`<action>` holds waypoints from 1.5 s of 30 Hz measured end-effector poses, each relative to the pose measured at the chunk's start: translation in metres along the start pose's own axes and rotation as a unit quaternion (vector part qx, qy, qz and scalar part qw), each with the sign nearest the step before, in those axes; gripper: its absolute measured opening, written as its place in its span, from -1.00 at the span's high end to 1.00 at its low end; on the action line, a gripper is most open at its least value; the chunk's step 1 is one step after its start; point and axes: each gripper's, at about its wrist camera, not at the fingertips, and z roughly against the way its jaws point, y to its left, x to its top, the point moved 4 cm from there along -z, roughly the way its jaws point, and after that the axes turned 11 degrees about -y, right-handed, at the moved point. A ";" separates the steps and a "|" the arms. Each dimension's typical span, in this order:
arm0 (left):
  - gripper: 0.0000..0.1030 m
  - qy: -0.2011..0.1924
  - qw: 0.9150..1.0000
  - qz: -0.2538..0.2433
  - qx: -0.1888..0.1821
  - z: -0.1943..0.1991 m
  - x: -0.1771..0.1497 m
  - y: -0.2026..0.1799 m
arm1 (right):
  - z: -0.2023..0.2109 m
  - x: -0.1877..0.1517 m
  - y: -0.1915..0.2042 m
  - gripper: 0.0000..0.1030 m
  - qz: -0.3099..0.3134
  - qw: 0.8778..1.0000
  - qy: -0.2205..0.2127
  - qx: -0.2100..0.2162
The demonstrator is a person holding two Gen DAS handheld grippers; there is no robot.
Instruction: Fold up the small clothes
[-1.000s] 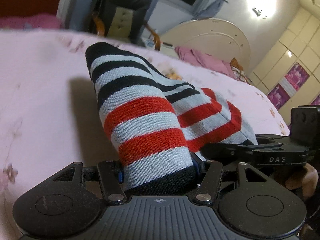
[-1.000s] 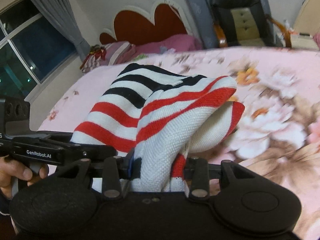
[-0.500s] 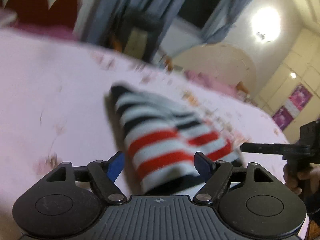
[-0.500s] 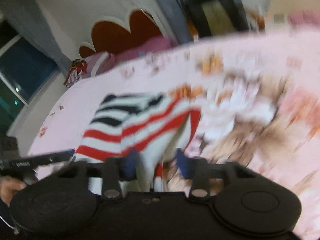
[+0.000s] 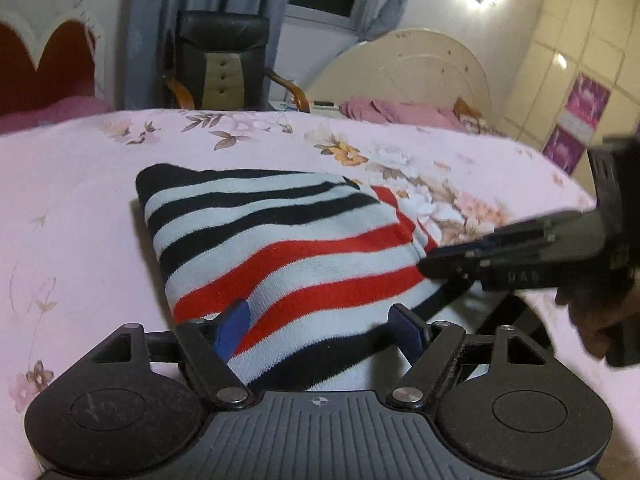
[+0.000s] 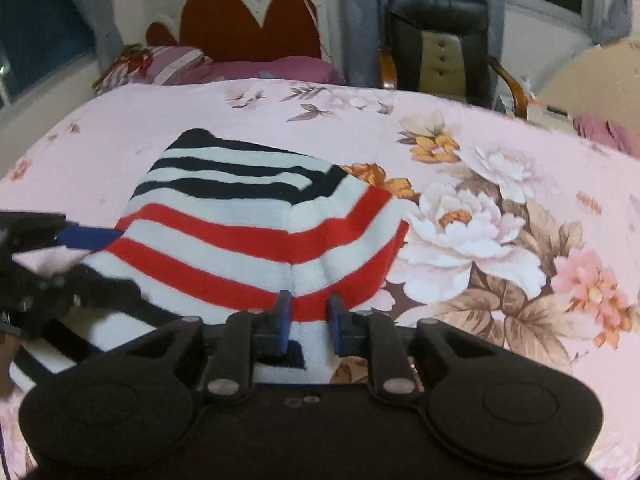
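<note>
Left wrist view first: the knitted garment [image 5: 280, 248] with black, red and pale stripes lay folded flat on the pink floral bedspread [image 5: 80, 200], black stripes at the far end, red ones nearer the camera. The left tool [image 5: 320, 330] sat over the near edge with its blue pads spread wide, one on each side of the fabric and not pinching it, so it was released. From the right edge the right tool [image 5: 452, 258] came in low, its tip at the garment's right side, with a hand [image 5: 596, 320] gripping the handle. A black leather armchair [image 5: 222, 64] with wooden arms stood behind the bed.

Right wrist view: same striped garment [image 6: 256, 232] lying flat on the bedspread [image 6: 520, 160], beside the big printed flowers. The right tool [image 6: 308, 322] had its blue pads close together and closing, with the near red-and-white edge of the knit between them; couldn't tell for sure that they were pressing it. The left tool [image 6: 60, 264] poked in from the left, blurred, one blue pad at the garment's left edge. Red scalloped headboard [image 6: 248, 20] at the back
</note>
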 end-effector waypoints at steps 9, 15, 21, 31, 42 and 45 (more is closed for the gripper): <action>-0.47 -0.036 0.998 -0.020 0.042 0.089 -0.016 0.006 | 0.072 0.008 0.014 0.61 0.008 0.999 -0.047 0.020; -0.47 -0.011 0.997 0.027 0.068 0.096 -0.057 0.014 | 0.092 -0.036 0.044 0.67 0.136 0.990 -0.022 0.026; -0.47 -0.016 0.996 0.018 0.087 0.092 -0.067 0.008 | 0.082 -0.063 0.029 0.67 0.118 0.993 0.006 -0.008; -1.00 -0.069 0.987 0.001 0.143 0.158 -0.048 -0.041 | 0.144 -0.059 0.024 -0.70 -0.002 0.997 -0.058 -0.054; -1.00 -0.118 0.982 -0.023 0.148 0.250 -0.044 -0.141 | 0.272 -0.083 0.057 -0.76 -0.023 0.991 -0.106 -0.081; -1.00 -0.131 0.981 -0.004 0.142 0.283 -0.049 -0.163 | 0.312 -0.092 0.069 -0.77 -0.016 0.988 -0.119 -0.097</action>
